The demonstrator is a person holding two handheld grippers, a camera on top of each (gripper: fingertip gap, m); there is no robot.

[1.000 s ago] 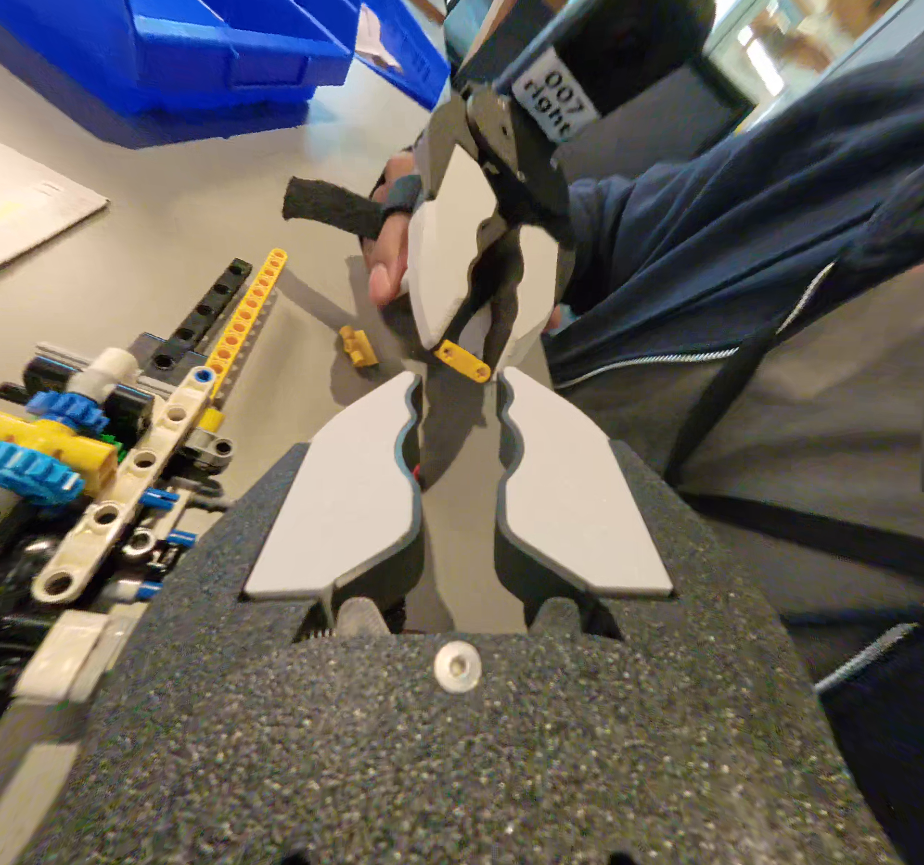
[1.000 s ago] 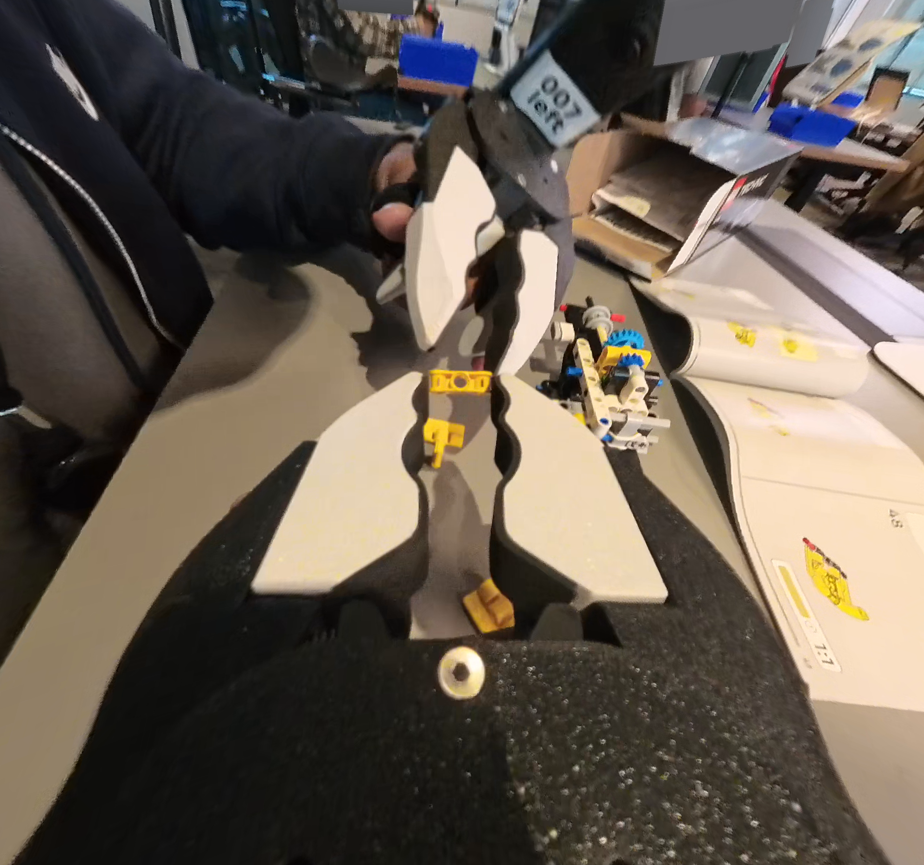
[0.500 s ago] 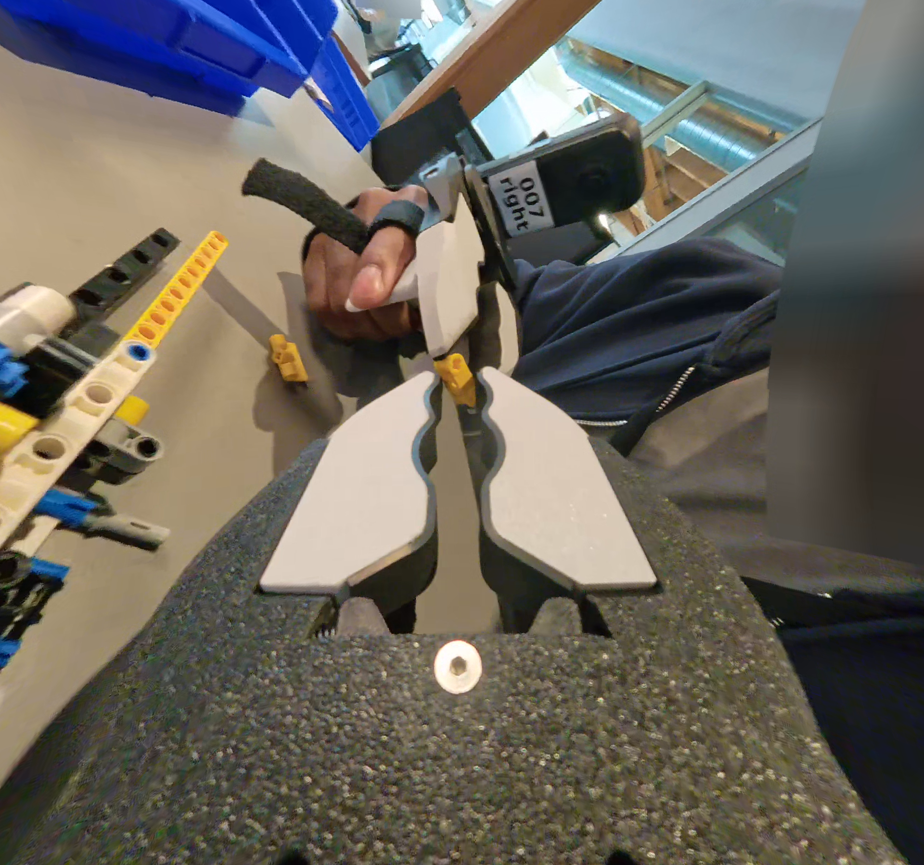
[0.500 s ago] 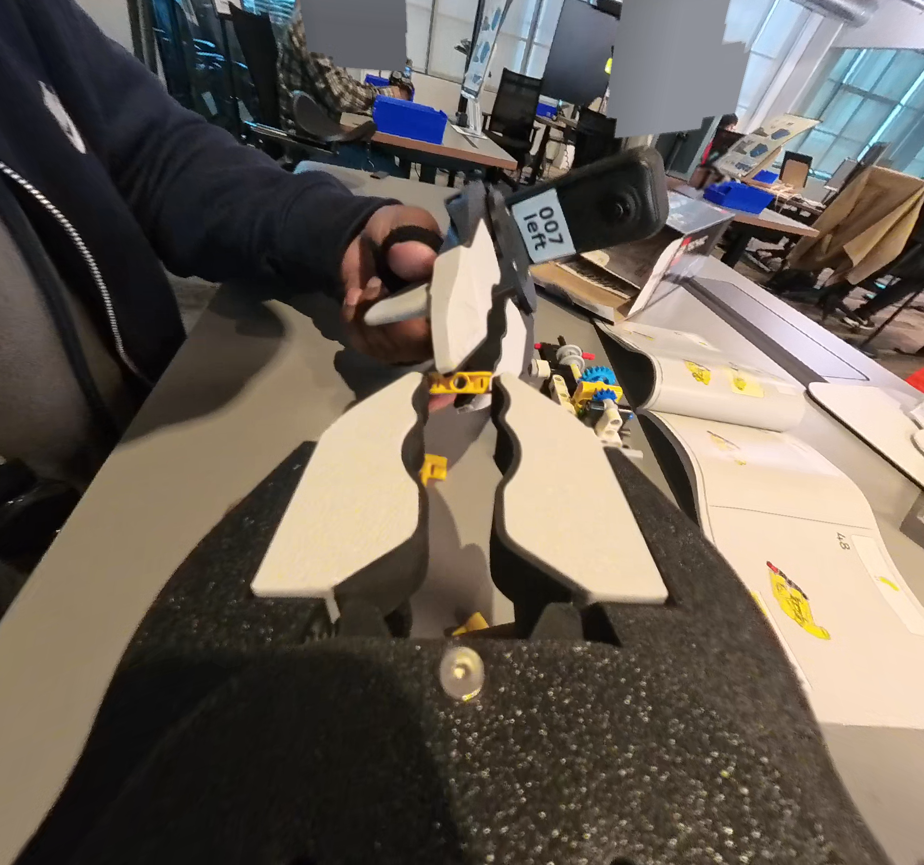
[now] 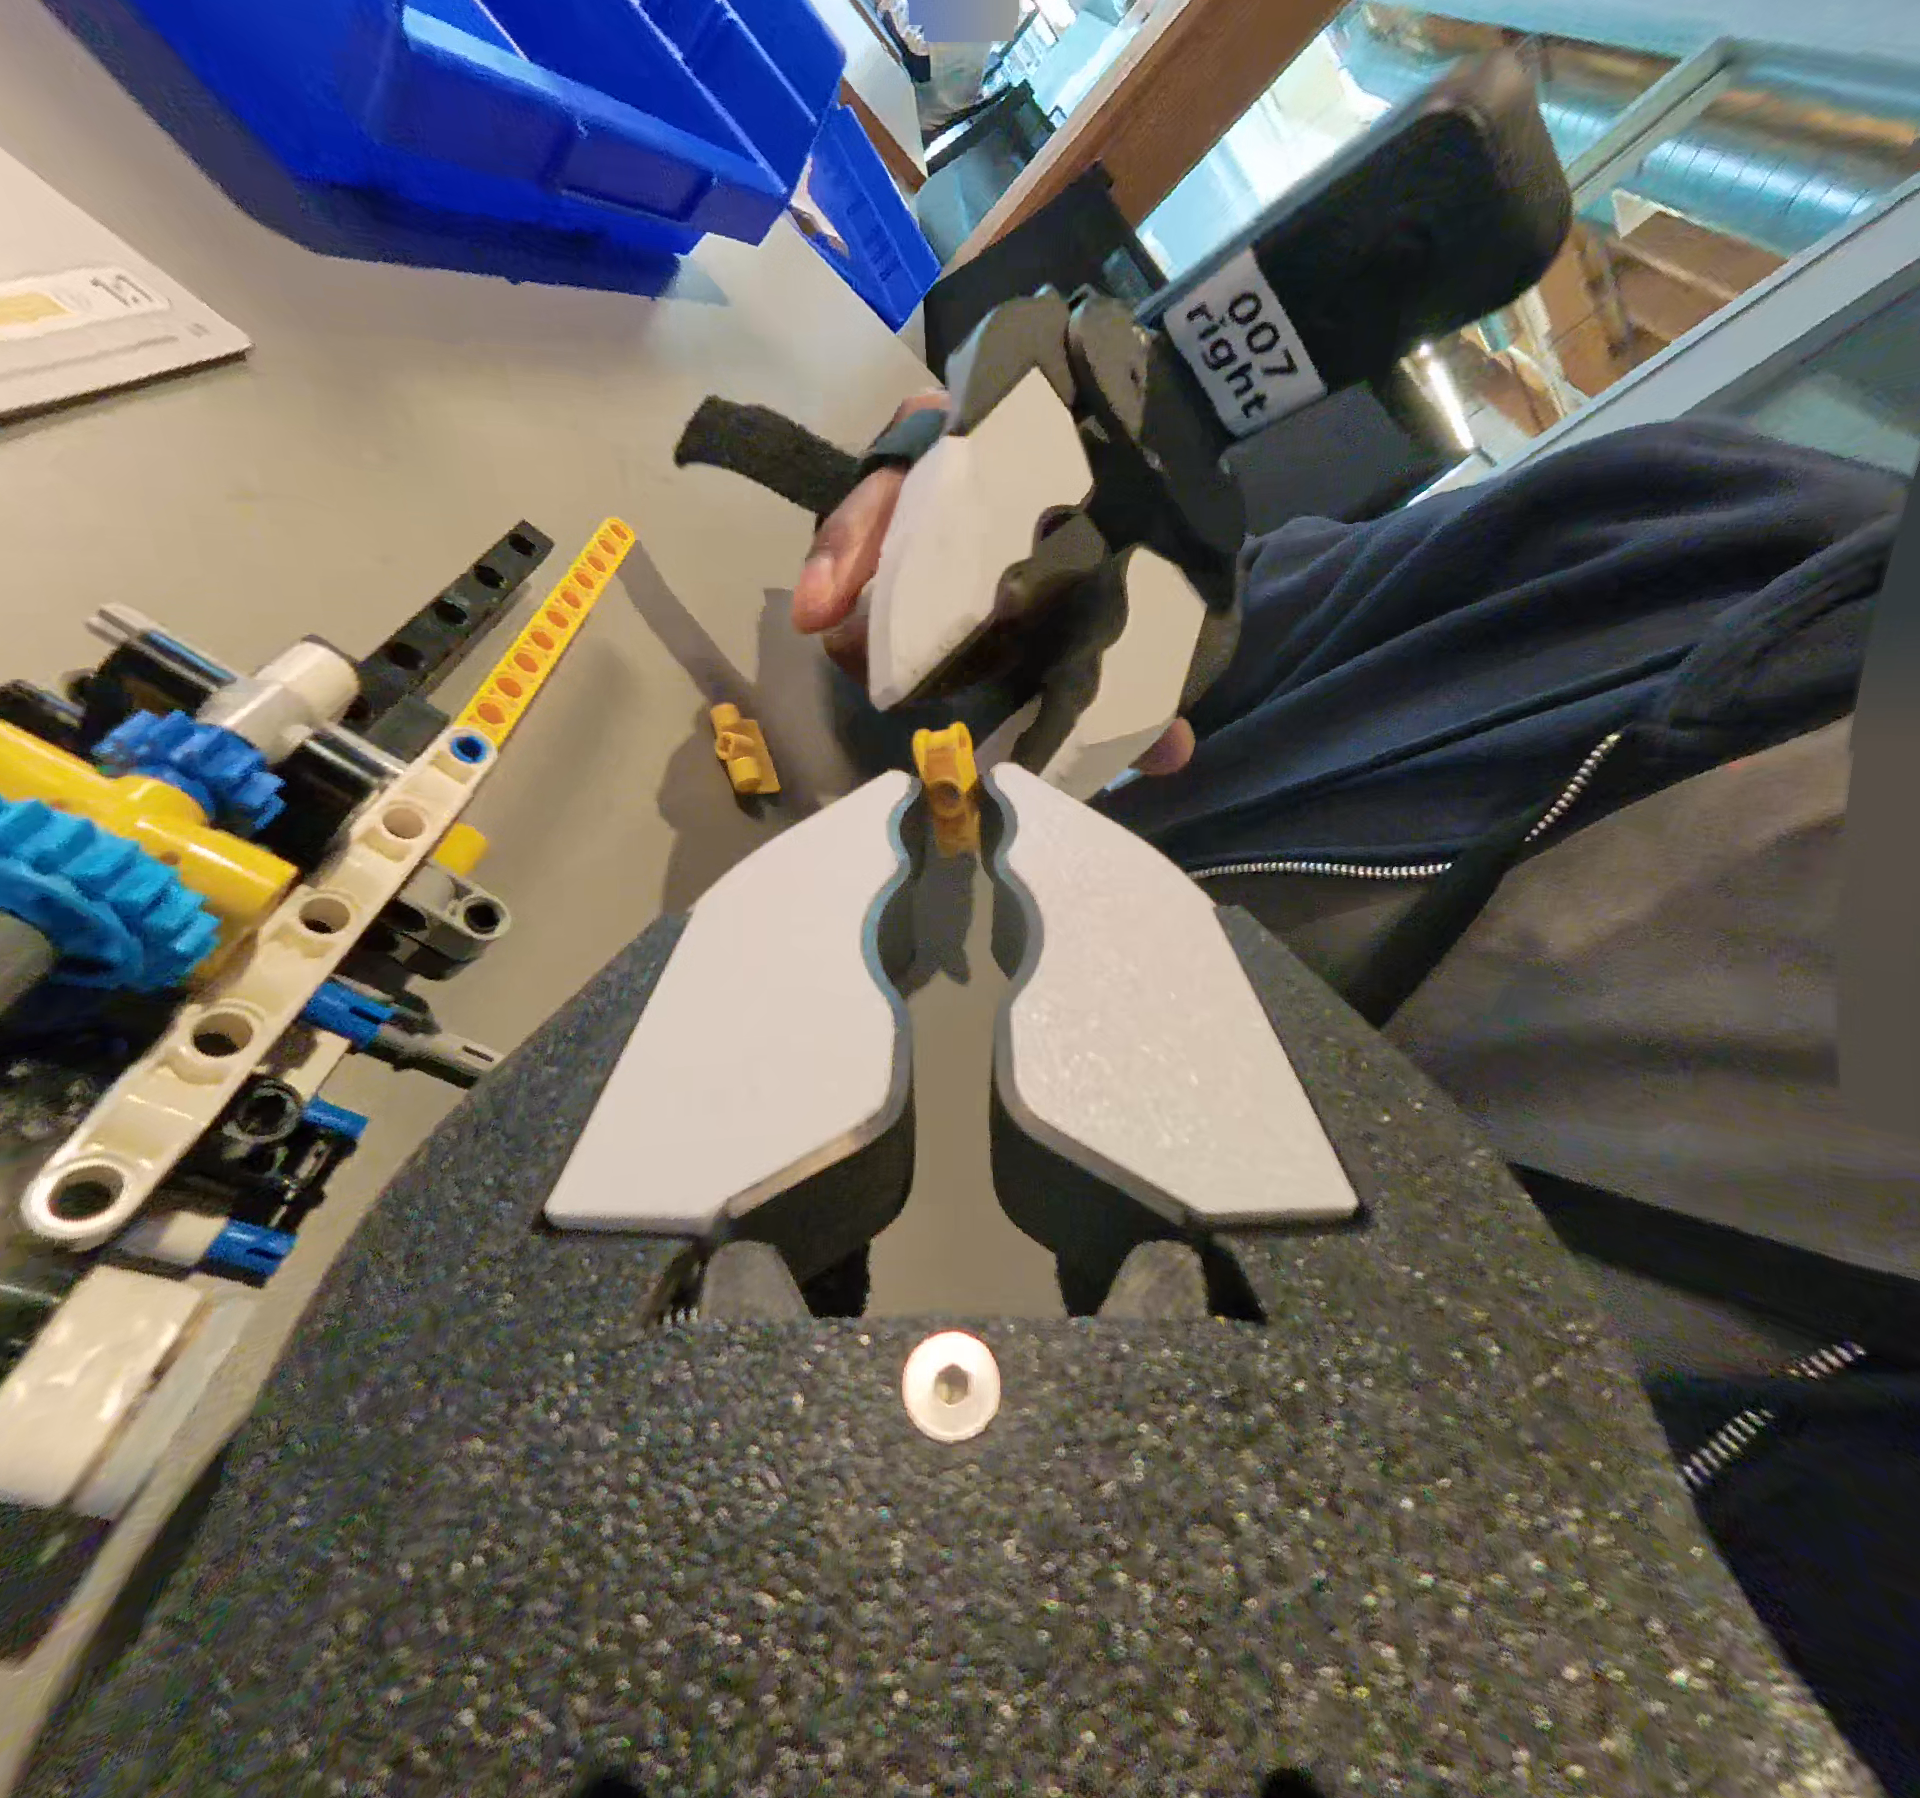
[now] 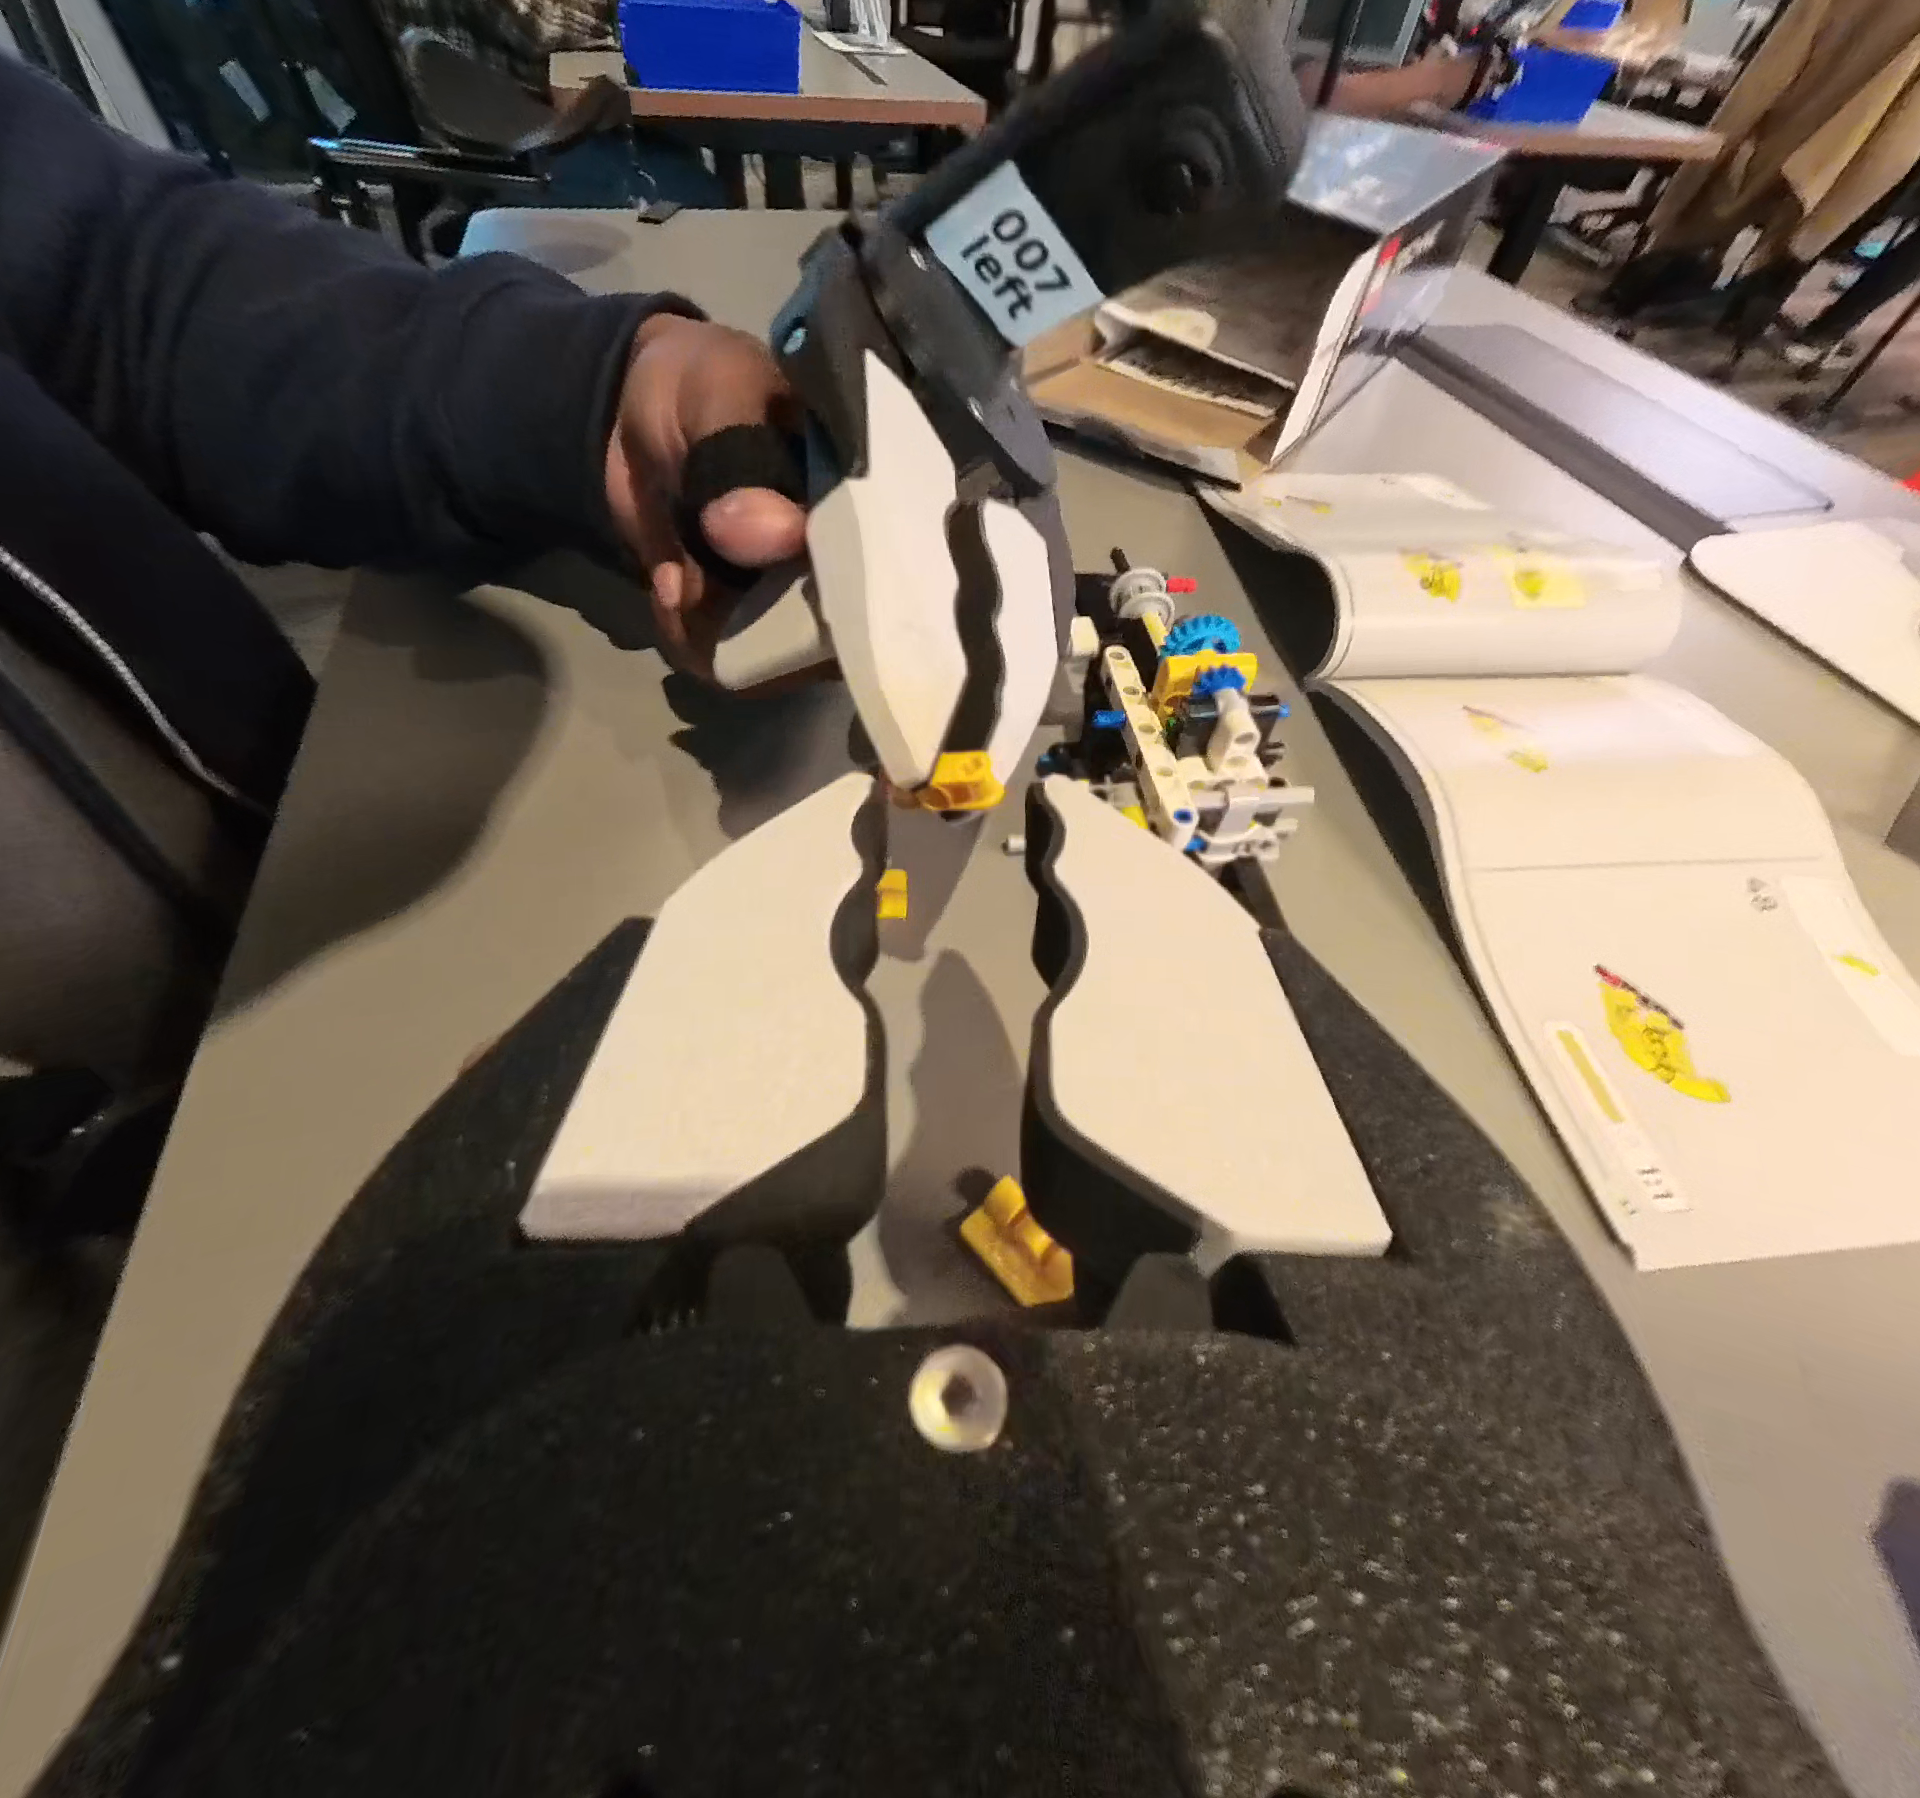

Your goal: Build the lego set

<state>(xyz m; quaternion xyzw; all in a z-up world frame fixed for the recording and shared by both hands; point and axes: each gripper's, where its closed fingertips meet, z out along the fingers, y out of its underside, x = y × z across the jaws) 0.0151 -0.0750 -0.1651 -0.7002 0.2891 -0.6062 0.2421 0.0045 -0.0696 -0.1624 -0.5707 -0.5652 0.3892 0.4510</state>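
Nearest to us, our left gripper [image 5: 948,780] has its two grey, wavy-edged fingers clamped on a small yellow plastic connector piece [image 5: 948,784], pinched right at the tips and lifted clear of the grey tabletop [image 5: 395,460]. Our right gripper [image 6: 951,792] faces it with jaws parted and nothing between them; in the right wrist view the held piece sits just off its left fingertip [image 6: 847,798], and we cannot tell whether they touch. Each tool is tilted tip-down toward the other, the bare hand [image 6: 691,491] wrapped round the left gripper's handle with one finger in a black loop. Below the right fingers, two loose yellow pieces, a flat clip [image 6: 1016,1241] and a smaller bit [image 6: 891,892], lie on bare table. Just beyond stands the partly built lego model of white beams and blue gears [image 6: 1179,720], close beside the meeting tips. An open white instruction booklet [image 6: 1621,927] borders the right side. Farther off sit stacked blue plastic bins [image 5: 499,65], a cardboard box [image 6: 1226,356], then office desks and chairs.
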